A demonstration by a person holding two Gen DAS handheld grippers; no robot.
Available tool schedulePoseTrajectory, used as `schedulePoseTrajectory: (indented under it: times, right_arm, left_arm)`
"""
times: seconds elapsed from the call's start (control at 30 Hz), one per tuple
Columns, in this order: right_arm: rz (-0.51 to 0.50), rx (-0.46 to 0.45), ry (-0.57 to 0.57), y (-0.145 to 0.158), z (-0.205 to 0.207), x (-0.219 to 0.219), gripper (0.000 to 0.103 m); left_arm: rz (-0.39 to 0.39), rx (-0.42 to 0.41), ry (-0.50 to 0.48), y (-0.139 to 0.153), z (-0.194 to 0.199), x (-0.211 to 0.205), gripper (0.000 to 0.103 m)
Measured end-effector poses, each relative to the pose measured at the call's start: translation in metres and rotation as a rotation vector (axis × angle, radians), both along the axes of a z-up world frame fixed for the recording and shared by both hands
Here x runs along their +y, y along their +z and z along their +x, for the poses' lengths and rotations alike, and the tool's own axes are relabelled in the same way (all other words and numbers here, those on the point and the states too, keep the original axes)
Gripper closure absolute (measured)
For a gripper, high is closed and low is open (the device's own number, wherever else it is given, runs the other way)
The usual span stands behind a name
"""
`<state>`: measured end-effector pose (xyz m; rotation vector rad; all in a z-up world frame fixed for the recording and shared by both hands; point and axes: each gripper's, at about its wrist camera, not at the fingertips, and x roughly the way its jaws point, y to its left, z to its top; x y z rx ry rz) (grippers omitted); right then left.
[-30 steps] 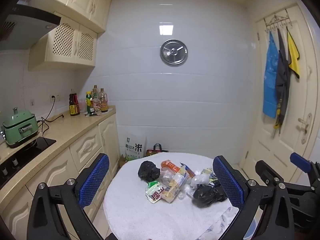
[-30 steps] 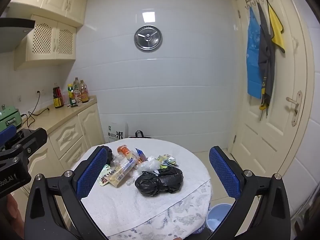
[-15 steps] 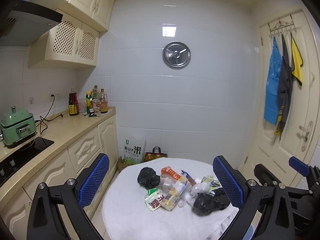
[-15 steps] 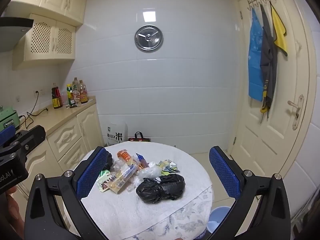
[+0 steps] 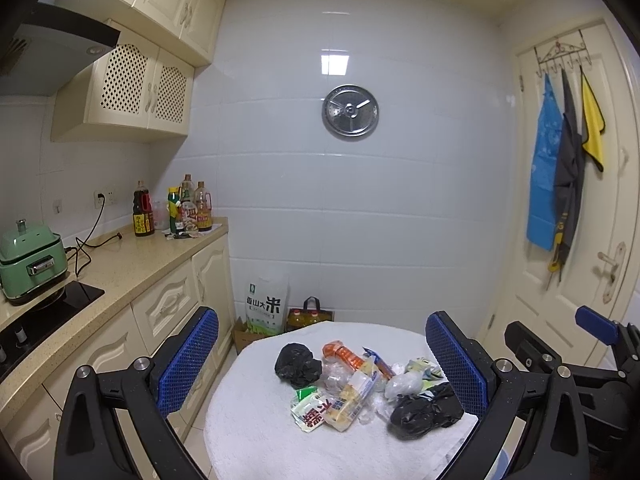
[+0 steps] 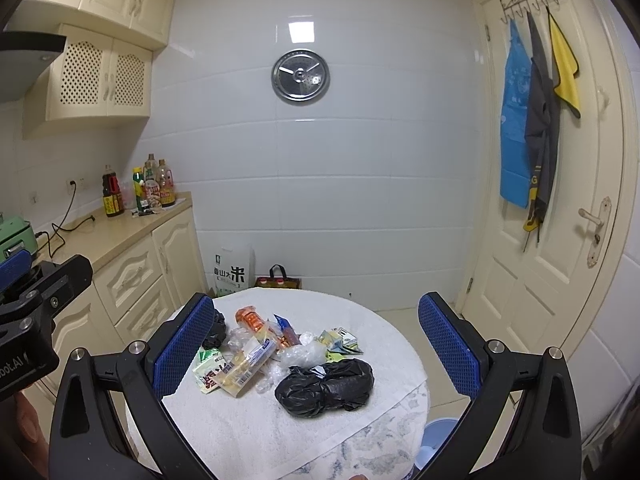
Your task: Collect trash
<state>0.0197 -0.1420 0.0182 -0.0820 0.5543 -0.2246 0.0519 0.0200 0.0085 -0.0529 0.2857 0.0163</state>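
Note:
A round table with a white cloth [image 5: 256, 424] [image 6: 248, 432] carries a heap of trash. A large tied black bag [image 6: 326, 386] [image 5: 426, 412] lies nearest the right side, and a smaller black bag [image 5: 298, 364] [image 6: 214, 330] sits at the far left. Between them lie a green and white wrapper [image 5: 310, 410] [image 6: 208, 370], a clear snack pack [image 5: 350, 398] [image 6: 244, 366], an orange packet [image 5: 340, 354] [image 6: 250, 318] and crumpled clear plastic [image 6: 300, 354]. My left gripper [image 5: 322, 356] and right gripper [image 6: 312, 340] both hang open above and short of the table, holding nothing.
A beige counter [image 5: 120, 264] with bottles [image 5: 172, 210] and a green cooker [image 5: 28, 264] runs along the left. A rice sack [image 5: 264, 308] and a bag [image 5: 310, 316] stand on the floor by the wall. A blue bin [image 6: 436, 440] sits under the table's right edge, near the door [image 6: 560, 240].
Both grippers have tilted upward and drawn back a little, so the table and its trash sit lower and smaller in both views. Nothing has been touched.

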Motion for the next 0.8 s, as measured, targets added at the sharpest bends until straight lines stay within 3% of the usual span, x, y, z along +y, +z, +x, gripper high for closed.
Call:
schedulePoseTrajectory:
  times: [0.23,0.8]
  right_arm:
    - [-0.011,0.021,0.002,-0.009,0.011,0.003,0.000]
    - [0.002,0.129,-0.070,-0.052,0.044,-0.018,0.000]
  left_arm:
    - [-0.004,0.016,0.001,-0.006,0.018,0.003,0.000]
    - [0.010,0.151,-0.042,-0.036,0.100,-0.002,0.000]
